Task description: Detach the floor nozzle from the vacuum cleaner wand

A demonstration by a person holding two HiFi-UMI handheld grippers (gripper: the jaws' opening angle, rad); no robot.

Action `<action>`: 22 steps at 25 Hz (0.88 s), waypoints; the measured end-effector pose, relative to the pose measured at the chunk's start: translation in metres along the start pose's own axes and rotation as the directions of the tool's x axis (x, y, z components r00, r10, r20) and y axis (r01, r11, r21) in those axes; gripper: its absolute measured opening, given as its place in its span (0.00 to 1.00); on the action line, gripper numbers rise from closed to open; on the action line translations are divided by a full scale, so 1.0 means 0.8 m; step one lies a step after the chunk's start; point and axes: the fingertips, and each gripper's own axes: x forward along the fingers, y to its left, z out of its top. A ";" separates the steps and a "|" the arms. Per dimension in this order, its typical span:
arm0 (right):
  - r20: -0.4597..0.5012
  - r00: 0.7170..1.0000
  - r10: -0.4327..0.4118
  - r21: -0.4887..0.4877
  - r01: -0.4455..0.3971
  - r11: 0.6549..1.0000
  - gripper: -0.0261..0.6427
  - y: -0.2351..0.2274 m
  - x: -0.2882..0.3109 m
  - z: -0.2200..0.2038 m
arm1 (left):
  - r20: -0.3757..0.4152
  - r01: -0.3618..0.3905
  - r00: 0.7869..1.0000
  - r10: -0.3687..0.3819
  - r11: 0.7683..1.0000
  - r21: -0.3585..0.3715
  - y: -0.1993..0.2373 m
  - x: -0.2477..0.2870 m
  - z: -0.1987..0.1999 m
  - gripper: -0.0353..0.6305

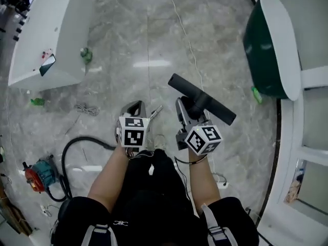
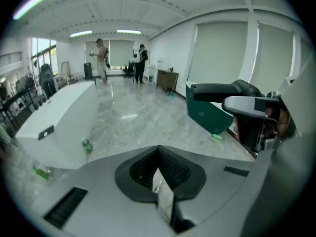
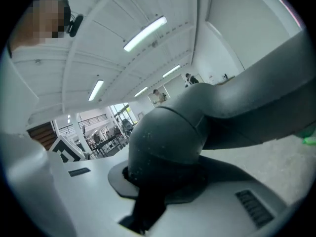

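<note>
The right claw (image 1: 187, 108) is clamped on the neck of the floor nozzle (image 1: 202, 99). In the right gripper view the dark rounded neck fills the gap between the jaws, and the pads press on it from both sides. In the head view the nozzle's long bar runs from about 10 o'clock to 4 o'clock across the tip of that claw, held up above the floor (image 1: 154, 35). No wand is joined to it that I can see, so I judge the nozzle already free.

The left claw (image 1: 135, 108) is closed with nothing in it. It sits just beside the right claw, at its 9 o'clock, and is apart from the nozzle. From the left claw the nozzle lies at about 2 o'clock, so the right hand is the nearer one and already has it.

A thin silvery piece (image 1: 156, 111) at 3 o'clock of the left claw may be the wand, but I cannot tell. The black hose (image 1: 77, 145) curls on the floor at 8 o'clock of both claws, leading to the red and teal vacuum body (image 1: 38, 172), well apart from the nozzle.

Any coming move probably turns on the bar's slant, since setting it down flat would call for turning the right wrist.
</note>
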 end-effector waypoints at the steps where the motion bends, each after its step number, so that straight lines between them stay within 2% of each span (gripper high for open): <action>1: 0.033 0.999 -0.003 -0.033 0.004 0.999 0.17 0.019 -0.008 0.033 | 0.041 -0.011 0.999 0.010 1.000 0.011 0.000 -0.024 0.031 0.06; 3: 0.087 0.996 -0.015 -0.091 0.023 0.996 0.17 0.057 -0.031 0.087 | 0.109 -0.013 0.994 0.011 1.000 0.010 -0.003 -0.080 0.078 0.06; 6: 0.160 0.987 -0.019 -0.117 0.038 0.992 0.17 0.107 -0.072 0.141 | 0.206 -0.007 0.978 0.003 1.000 0.016 -0.011 -0.164 0.132 0.06; 12: 0.257 0.966 0.012 -0.151 0.028 0.988 0.17 0.157 -0.130 0.214 | 0.411 -0.035 0.912 -0.005 0.995 0.089 -0.039 -0.278 0.229 0.06; 16: 0.305 0.950 0.065 -0.211 0.001 0.977 0.17 0.184 -0.136 0.263 | 0.442 -0.053 0.897 -0.009 0.991 0.126 -0.045 -0.298 0.260 0.06; 20: 0.314 0.945 0.094 -0.233 -0.019 0.972 0.17 0.194 -0.135 0.275 | 0.487 -0.043 0.873 -0.026 0.991 0.130 -0.051 -0.309 0.273 0.06; 22: 0.304 0.948 0.097 -0.241 -0.022 0.970 0.17 0.191 -0.133 0.275 | 0.474 -0.026 0.880 -0.039 0.991 0.130 -0.056 -0.299 0.268 0.06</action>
